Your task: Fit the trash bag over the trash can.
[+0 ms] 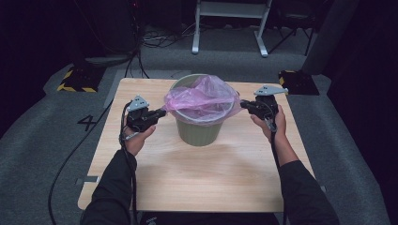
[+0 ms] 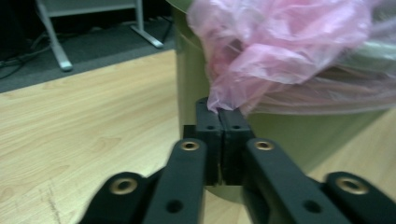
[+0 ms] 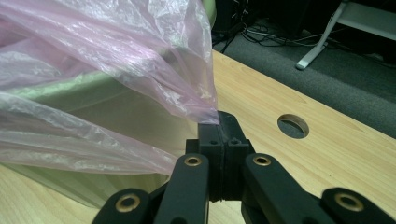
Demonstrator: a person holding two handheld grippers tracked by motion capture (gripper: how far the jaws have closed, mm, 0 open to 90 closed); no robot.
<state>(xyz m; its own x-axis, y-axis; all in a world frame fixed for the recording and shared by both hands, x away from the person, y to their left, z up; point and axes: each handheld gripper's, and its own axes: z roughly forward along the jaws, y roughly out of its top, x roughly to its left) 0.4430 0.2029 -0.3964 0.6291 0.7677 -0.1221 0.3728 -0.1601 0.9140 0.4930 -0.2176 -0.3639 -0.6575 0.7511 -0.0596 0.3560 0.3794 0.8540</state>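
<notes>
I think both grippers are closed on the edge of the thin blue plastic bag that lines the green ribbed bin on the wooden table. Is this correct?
Not quite: the thin plastic bag is pink, not blue, as the high view shows. The rest holds: the left gripper and the right gripper are each closed on its edge, and it lines the green ribbed bin on the wooden table.

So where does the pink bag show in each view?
High view: pink bag at top centre, draped over the green bin.
Left gripper view: bag upper right, its edge pinched in the left gripper.
Right gripper view: bag upper left, pinched in the right gripper.
Shared landmark: the bin.
</notes>
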